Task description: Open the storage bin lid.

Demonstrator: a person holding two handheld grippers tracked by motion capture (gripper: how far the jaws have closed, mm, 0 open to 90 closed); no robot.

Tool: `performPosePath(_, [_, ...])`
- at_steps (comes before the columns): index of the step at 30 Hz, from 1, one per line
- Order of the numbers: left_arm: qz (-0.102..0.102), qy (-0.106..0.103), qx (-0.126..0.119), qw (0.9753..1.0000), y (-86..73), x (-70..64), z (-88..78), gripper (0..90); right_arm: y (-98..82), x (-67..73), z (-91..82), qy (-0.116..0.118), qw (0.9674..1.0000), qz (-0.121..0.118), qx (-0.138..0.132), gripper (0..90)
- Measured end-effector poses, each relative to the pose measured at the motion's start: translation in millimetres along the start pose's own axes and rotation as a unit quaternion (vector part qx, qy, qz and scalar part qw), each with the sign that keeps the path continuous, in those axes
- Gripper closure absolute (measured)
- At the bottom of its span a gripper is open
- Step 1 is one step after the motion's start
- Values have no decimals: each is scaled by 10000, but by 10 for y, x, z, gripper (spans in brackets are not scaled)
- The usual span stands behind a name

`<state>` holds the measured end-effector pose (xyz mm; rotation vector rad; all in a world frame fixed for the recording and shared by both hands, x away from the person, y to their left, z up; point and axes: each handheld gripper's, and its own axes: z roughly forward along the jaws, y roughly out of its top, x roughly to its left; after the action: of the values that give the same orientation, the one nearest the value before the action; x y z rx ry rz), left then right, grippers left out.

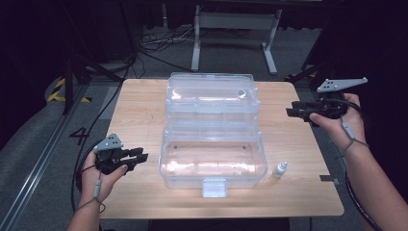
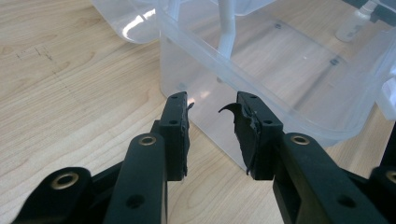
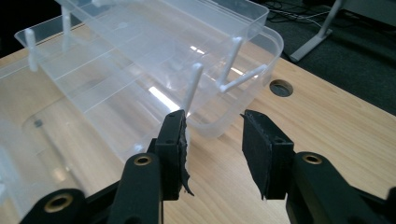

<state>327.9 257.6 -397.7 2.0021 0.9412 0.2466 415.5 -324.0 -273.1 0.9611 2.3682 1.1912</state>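
A: Where does the clear plastic box (image 1: 212, 161) stand?

B: In the middle of the wooden table (image 1: 139, 110), with its lid thrown back and the tiered trays (image 1: 210, 103) lifted up behind the deep lower tub. Its white latch (image 1: 214, 187) faces the person's edge of the table.

A: And the left gripper (image 1: 137, 156)?

B: It hovers just off the tub's left end, low over the tabletop. In the left gripper view the jaws stand apart with nothing between them, the pads (image 2: 180, 135) clear of the tub's corner (image 2: 187, 81), which lies just ahead.

A: The right gripper (image 1: 294, 109)?

B: It is held above the table's right edge, level with the raised trays and well apart from them. In the right gripper view its jaws gape too, empty, pointing at the tray end (image 3: 219, 116) and the white hinge arms (image 3: 233, 60).

A: Anything else near?

B: A small white dropper bottle (image 1: 281, 169) stands upright just beside the tub's right front corner, untouched. A round hole (image 3: 281, 87) shows in the tabletop past the trays.
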Motion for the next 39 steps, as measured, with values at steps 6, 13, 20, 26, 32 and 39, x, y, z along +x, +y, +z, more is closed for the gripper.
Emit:
performPosePath(6, [23, 16, 1, 10000, -30, -13, -21, 647, -66, 125, -57, 172, 9997, -131, 74, 587])
performPosePath(13, [-13, 20, -1, 10000, -49, -18, -37, 643, -207, 211, -60, 325, 9992, -131, 191, 577])
performPosePath(20, [-56, 35, 31, 10000, -72, -6, -26, 641, -352, 271, -27, 413, 9983, -125, 389, 562])
performPosePath(26, [-77, 51, 68, 9999, -102, -6, -24, 637, -466, 320, 28, 471, 9971, -162, 574, 550])
performPosePath(32, [-75, 179, 147, 9997, -142, -16, -31, 635, -540, 355, 50, 485, 9959, -205, 738, 538])
performPosePath(39, [-126, 172, 162, 9996, -168, -2, -25, 632, -643, 382, 110, 572, 9945, -168, 863, 517])
